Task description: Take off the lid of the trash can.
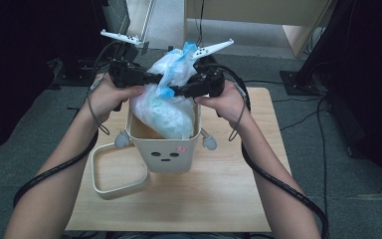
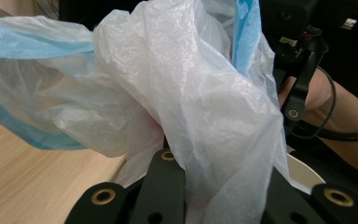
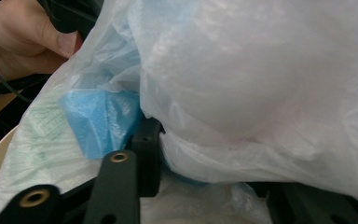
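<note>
High view: the left gripper [image 1: 151, 78] and right gripper [image 1: 179, 90] meet at twelve o'clock over the cream bin [image 1: 166, 149], both pinching the plastic bag [image 1: 166, 112] half inside it.

Left gripper view: jaws clamped on the film.

Right gripper view: jaws buried in the film, pinching it.

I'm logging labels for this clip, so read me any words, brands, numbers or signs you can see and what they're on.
No readable text.
The small cream bin carries only a drawn face: two oval eyes, a short line for a mouth and a pink cheek mark.
The white and blue plastic bag shows no print.
</note>
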The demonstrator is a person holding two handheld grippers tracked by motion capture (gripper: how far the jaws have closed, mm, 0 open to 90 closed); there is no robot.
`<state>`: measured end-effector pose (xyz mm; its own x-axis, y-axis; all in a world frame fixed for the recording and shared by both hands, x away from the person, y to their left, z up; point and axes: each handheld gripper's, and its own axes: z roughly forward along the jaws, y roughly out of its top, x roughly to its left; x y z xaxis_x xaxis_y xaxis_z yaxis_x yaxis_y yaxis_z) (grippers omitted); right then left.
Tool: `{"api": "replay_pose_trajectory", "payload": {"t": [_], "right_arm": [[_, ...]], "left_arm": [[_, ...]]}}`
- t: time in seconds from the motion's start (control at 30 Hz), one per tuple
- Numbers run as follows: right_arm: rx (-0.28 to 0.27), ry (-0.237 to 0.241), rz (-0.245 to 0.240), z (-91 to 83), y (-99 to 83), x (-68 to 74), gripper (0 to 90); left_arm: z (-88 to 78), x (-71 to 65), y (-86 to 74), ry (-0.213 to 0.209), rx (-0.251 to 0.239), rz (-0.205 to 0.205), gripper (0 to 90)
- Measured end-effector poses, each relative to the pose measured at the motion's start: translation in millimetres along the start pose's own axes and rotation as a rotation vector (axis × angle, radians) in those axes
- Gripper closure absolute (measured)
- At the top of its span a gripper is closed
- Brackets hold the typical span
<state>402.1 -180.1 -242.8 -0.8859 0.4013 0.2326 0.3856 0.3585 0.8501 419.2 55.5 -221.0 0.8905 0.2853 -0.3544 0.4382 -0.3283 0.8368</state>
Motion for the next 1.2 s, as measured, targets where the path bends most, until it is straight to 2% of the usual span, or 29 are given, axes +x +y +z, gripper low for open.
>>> {"api": "replay_pose_trajectory", "payload": {"t": [0.2,0.23,0.33,0.53,0.67,0.77,0.83,1.2], "right_arm": [[0.018,-0.016,0.004,-0.5,1.3,2.8,71.5],[0.025,-0.005,0.025,-1.3,0.5,1.5,75.2],[0.031,-0.005,0.045,-2.0,0.0,0.5,76.5],[0.044,-0.009,0.083,-7.9,-1.7,-1.9,79.4],[0.033,-0.016,0.113,-14.9,-1.0,-3.9,79.9],[0.028,-0.022,0.118,-17.4,-0.9,-5.7,79.9],[0.014,-0.017,0.139,-21.7,-0.1,-7.7,80.0],[0.001,-0.020,0.140,-26.3,6.5,-6.3,80.0]], "left_arm": [[0.8,-1.8,0.5,0.023,0.004,0.015,82.8],[0.4,-1.8,0.1,0.036,0.004,0.018,80.9],[-1.6,-0.8,-0.9,0.039,0.000,0.012,77.7],[-14.2,1.8,-3.6,0.068,-0.030,0.017,60.5],[-30.7,3.8,-6.6,0.087,-0.056,0.007,50.4],[-37.2,4.5,-7.8,0.099,-0.059,0.010,48.9],[-43.6,5.8,-10.3,0.108,-0.057,0.010,46.9],[-57.3,6.3,-18.9,0.127,-0.054,0.039,40.9]]}}
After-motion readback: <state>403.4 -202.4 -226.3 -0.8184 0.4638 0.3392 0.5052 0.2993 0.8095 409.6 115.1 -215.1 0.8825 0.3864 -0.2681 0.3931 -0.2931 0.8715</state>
